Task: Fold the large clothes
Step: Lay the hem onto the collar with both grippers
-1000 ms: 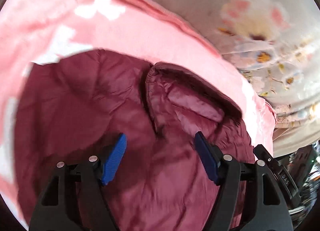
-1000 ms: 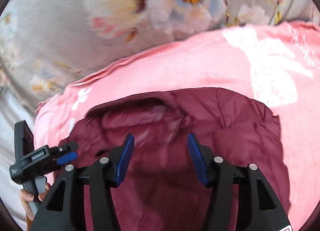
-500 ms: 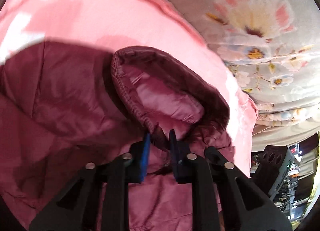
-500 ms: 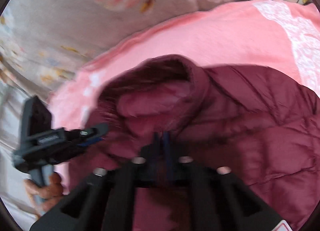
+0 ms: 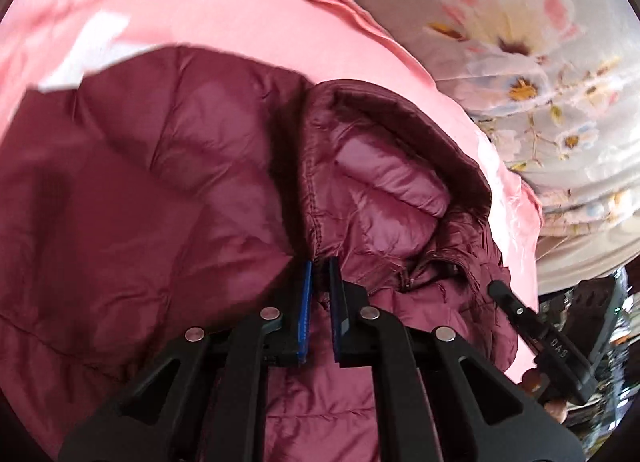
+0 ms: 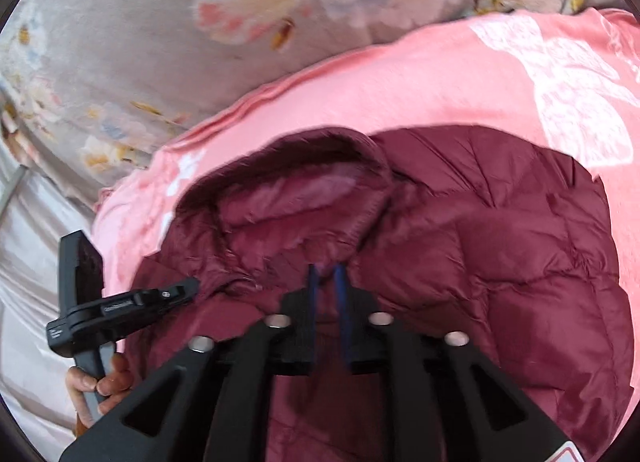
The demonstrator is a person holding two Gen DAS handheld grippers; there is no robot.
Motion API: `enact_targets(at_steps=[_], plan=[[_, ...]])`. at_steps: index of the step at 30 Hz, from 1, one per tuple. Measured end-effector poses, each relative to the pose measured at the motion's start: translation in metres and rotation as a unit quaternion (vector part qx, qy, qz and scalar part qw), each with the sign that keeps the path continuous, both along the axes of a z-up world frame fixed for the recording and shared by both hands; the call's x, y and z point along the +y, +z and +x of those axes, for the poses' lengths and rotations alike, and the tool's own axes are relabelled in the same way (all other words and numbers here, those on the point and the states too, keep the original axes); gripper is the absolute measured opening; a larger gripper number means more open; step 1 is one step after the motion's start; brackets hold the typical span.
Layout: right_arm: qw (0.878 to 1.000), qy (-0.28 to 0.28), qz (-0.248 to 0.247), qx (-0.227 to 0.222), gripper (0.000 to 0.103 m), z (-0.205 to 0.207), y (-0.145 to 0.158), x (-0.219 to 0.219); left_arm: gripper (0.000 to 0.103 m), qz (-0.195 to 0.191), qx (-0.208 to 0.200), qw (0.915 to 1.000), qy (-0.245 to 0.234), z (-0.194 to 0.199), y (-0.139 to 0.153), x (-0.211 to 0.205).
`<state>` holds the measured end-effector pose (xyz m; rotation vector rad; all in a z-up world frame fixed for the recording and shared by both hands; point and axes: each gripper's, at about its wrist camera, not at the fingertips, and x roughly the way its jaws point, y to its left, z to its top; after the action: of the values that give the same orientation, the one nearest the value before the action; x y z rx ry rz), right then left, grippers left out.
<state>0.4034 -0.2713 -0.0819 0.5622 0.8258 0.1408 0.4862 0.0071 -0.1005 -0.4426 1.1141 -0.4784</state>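
My left claw [image 5: 319,274] pinches the jacket [image 5: 160,202] at its collar [image 5: 384,166] edge, its jaws just closing from wide apart a second ago. My right claw [image 6: 325,276] grips the same collar edge, its jaws just easing slightly. The jacket lies on the pink blanket [image 6: 440,82] over the floral bed [image 6: 120,42]; the collar now stands raised.
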Motion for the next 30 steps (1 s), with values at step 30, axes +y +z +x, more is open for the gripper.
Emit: enact_targets(at_steps=[30], plan=[[0.995, -0.016, -0.101, -0.007, 0.012, -0.020, -0.009, 0.006, 0.001, -0.052, -0.049, 0.9973, 0.012, -0.016, 0.031, 0.019]])
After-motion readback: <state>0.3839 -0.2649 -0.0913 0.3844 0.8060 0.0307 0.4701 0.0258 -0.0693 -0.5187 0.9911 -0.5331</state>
